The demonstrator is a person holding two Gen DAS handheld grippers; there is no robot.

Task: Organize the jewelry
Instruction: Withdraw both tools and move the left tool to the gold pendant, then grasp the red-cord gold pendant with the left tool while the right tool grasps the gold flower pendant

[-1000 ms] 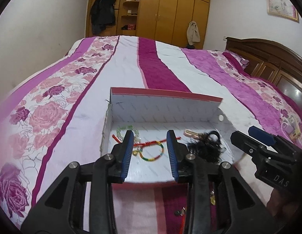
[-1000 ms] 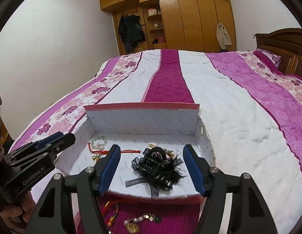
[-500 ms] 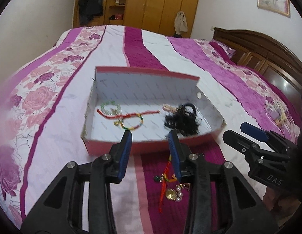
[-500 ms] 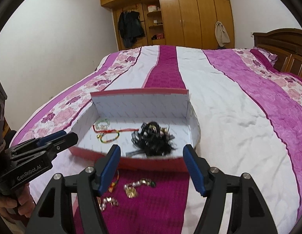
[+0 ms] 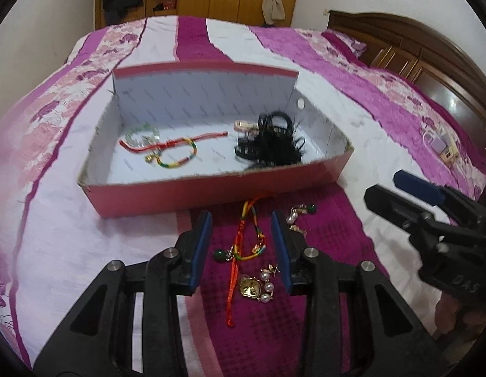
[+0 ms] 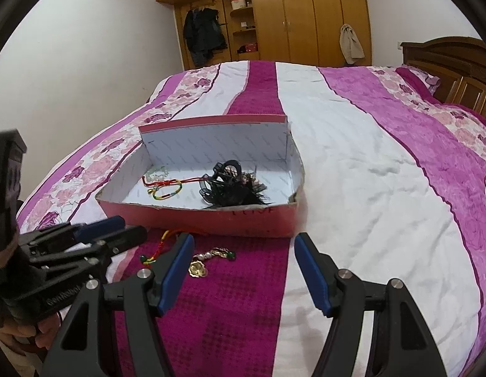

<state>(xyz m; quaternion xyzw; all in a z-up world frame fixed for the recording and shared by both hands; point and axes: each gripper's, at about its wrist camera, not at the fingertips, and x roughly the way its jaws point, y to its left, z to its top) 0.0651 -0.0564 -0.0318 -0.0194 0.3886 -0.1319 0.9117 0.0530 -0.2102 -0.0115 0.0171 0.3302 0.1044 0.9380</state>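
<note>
A pink cardboard box lies open on the bed, holding a red and multicolour string bracelet, a pale green bead bracelet and a black feathery hair clip. In front of it on the magenta stripe lie a red cord bracelet with a green bead, a gold pendant with pearls and small earrings. My left gripper is open just above the cord bracelet. My right gripper is open and empty, to the right of the pendant.
The bed has a striped pink, white and magenta cover. A wooden headboard stands at the right and a wardrobe at the far wall. A small pale item lies near the headboard.
Both grippers have pulled back from over the box toward the near bed edge. The left gripper now straddles the loose jewelry in front of the box. Both stay open.
</note>
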